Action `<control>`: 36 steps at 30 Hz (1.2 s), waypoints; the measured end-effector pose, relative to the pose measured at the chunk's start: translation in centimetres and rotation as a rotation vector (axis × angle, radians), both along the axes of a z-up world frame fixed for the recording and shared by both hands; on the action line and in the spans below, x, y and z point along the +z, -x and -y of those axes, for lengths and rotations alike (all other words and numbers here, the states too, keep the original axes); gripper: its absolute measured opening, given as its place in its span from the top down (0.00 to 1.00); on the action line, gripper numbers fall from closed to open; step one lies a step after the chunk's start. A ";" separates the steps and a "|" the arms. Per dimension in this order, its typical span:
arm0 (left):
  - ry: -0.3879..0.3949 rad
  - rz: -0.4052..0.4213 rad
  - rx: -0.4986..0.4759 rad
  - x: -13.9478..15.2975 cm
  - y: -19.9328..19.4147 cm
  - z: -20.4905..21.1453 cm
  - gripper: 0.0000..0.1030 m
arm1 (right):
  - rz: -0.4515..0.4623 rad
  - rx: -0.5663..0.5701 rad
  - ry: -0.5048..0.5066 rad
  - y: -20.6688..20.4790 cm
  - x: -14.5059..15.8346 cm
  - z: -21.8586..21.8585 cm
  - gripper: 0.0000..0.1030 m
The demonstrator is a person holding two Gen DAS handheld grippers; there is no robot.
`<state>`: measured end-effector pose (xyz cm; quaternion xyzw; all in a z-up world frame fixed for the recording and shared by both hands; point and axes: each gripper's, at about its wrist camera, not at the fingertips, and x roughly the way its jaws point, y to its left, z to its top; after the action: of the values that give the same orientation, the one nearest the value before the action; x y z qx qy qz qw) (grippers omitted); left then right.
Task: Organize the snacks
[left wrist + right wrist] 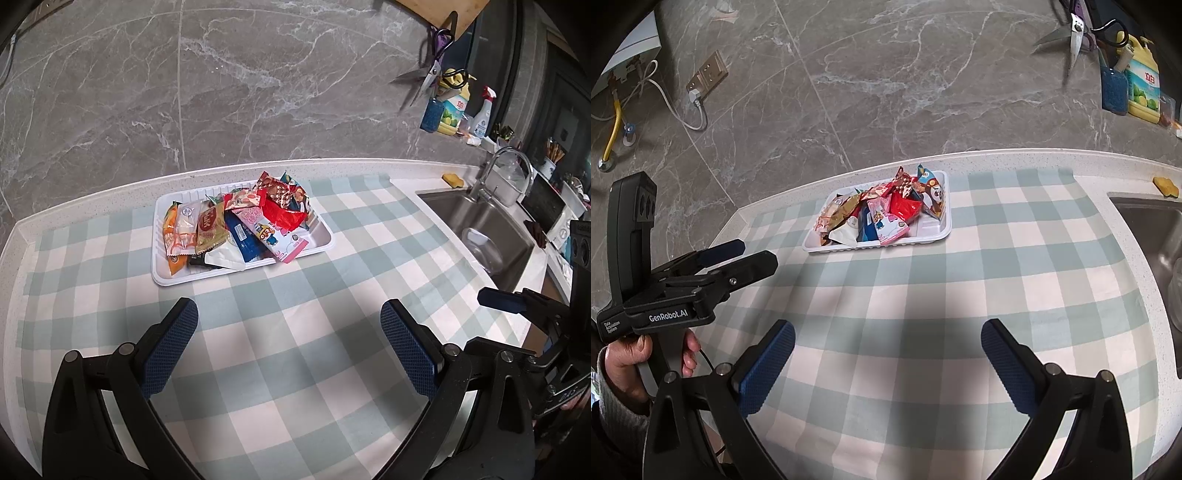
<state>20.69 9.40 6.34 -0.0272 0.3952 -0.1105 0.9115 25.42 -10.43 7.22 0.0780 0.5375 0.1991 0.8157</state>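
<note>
A white plastic tray point(325, 230) point(943, 229) sits near the back of the checked tablecloth, heaped with several snack packets: a red one point(282, 216) point(905, 208), a pink cartoon one point(275, 236) point(888, 223), a blue one point(243, 240), an orange one point(170, 236). My left gripper point(288, 321) hangs open above the cloth, well short of the tray, nothing between its fingers. My right gripper point(886, 339) is open too, empty, nearer the front edge. The left gripper point(753, 254) also shows in the right wrist view, held by a hand point(631, 354).
A steel sink point(491, 236) with a tap point(498, 166) lies to the right. A yellow sponge point(452, 181) rests by it. Scissors point(428, 79), a detergent bottle point(1143, 81) and a spray bottle point(484, 114) stand along the marble wall. A socket point(707, 75) with a cable is at left.
</note>
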 end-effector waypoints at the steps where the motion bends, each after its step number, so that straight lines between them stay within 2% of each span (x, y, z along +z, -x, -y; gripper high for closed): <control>1: -0.001 0.000 0.000 0.0 0.1 0.0 0.02 | 0.001 0.000 0.000 0.0 0.1 0.0 0.00; 36: -0.009 0.000 -0.012 -0.3 -0.6 0.3 0.02 | 0.000 -0.005 -0.001 0.0 0.1 0.1 0.00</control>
<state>21.28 9.11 6.03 -0.0208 0.3957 -0.1144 0.9110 25.44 -10.49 7.33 0.0798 0.5374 0.1972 0.8161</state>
